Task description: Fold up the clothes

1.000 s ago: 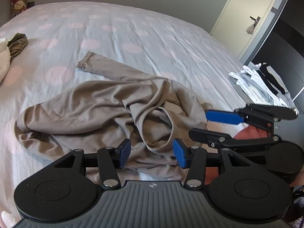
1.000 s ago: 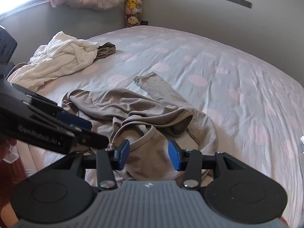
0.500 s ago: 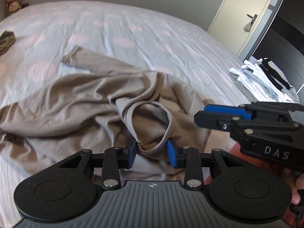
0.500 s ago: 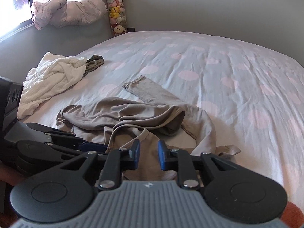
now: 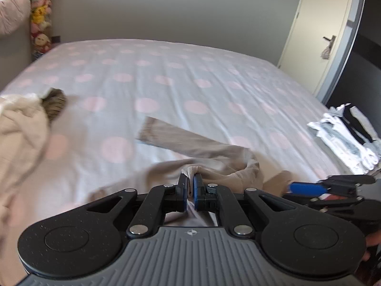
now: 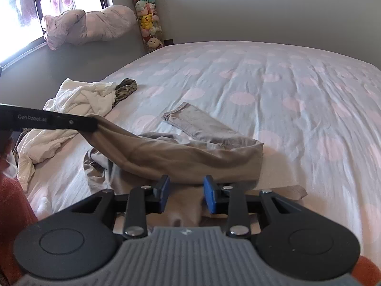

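The left gripper (image 5: 189,191) points down at a slant over the near edge of the bed (image 5: 181,76), and its two blue pads are clamped tight on a fold of the taupe long-sleeved top (image 5: 190,143). In the right wrist view that same gripper (image 6: 91,123) enters from nine o'clock as a long black bar, and the pinched edge of the top (image 6: 181,157) rises off the cover to it, stretched in a taut ridge. The rest of the top lies crumpled near the bed's near edge, with one sleeve reaching flat toward twelve o'clock.

The right gripper (image 6: 185,196) also tilts down, low over the near part of the same garment. Its jaws are partly apart and opening; cloth lies below and behind the pads, but neither pad presses on it. In the left wrist view it (image 5: 307,189) shows at three o'clock, side-on, one blue pad visible.

There is one taupe top. At ten o'clock of it sits one heap of white laundry (image 6: 78,100) with one dark striped piece (image 6: 126,89) tucked against it. One stack of folded clothes (image 5: 345,133) sits at the bed's edge at two to three o'clock in the left wrist view. One bundled pillow or duvet (image 6: 90,27) lies on the window ledge, beside one tall column of plush toys (image 6: 148,21) in the corner. A rust-red sleeve (image 6: 14,212) shows at eight o'clock.
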The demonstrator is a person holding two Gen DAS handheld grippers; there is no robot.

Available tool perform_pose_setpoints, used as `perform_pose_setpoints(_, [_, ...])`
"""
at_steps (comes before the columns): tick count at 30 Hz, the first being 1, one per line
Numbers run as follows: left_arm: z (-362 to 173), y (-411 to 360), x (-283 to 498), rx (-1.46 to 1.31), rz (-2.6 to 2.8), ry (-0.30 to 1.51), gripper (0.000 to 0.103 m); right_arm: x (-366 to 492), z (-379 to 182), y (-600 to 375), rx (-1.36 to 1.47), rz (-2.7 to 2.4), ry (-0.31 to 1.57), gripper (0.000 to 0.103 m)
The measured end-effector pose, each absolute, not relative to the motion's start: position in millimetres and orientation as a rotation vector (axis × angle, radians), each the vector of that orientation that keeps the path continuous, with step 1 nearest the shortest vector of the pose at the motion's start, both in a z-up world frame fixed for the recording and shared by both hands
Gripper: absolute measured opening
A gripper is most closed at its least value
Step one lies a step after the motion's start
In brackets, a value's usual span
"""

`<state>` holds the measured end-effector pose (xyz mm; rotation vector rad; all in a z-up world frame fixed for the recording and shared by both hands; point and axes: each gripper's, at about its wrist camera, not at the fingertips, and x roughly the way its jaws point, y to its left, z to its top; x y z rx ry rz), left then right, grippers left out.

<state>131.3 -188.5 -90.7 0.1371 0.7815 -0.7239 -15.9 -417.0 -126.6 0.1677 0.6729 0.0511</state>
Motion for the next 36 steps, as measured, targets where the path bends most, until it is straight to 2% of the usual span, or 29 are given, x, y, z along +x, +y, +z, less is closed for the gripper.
perform_pose_setpoints(5, [-77.4,-146.4,145.6,0.191,-0.645,0.817,0.003,6.5,-115.3,-416.7,0.054,0.068,0.681,0.036])
perform_pose_setpoints(8, [-77.8,-129.2,149.2,0.203,-0.601,0.833,0.003,34.1,-116.5,-412.1,-0.045,0.112,0.718,0.049])
perform_pose_setpoints(10, [-80.4,-118.3,151.7,0.188,-0.579,0.848,0.003,54.8,-124.1,-403.8,-0.128,0.164,0.756,0.062])
perform_pose_setpoints(12, [-83.2,-110.2,152.1,0.176,-0.562,0.862,0.003,71.5,-134.5,-392.1,-0.232,0.234,0.777,0.066])
perform_pose_setpoints(17, [-85.0,-99.2,148.7,0.181,-0.533,0.873,0.003,102.5,-154.7,-367.1,-0.458,0.308,0.748,0.07])
perform_pose_setpoints(19, [-85.1,-95.3,147.3,0.169,-0.535,0.88,0.003,114.7,-158.3,-362.4,-0.507,0.339,0.728,0.08])
perform_pose_setpoints(21, [-85.3,-92.8,146.3,0.161,-0.533,0.881,0.003,127.2,-163.6,-358.7,-0.538,0.39,0.75,0.082])
perform_pose_setpoints(23, [-85.3,-90.5,145.8,0.15,-0.528,0.881,0.003,137.6,-167.9,-358.8,-0.505,0.444,0.809,0.073])
perform_pose_setpoints(25, [-84.6,-87.7,146.4,0.137,-0.518,0.877,0.003,143.2,-169.5,-363.1,-0.406,0.474,0.902,0.024])
perform_pose_setpoints(26, [-84.4,-86.6,147.0,0.135,-0.511,0.874,0.003,139.3,-168.7,-363.5,-0.376,0.484,0.921,0.019])
perform_pose_setpoints(36, [-84.7,-95.4,145.5,0.294,-0.464,0.828,0.003,54.9,-157.8,-332.7,-0.319,0.664,1.044,0.015])
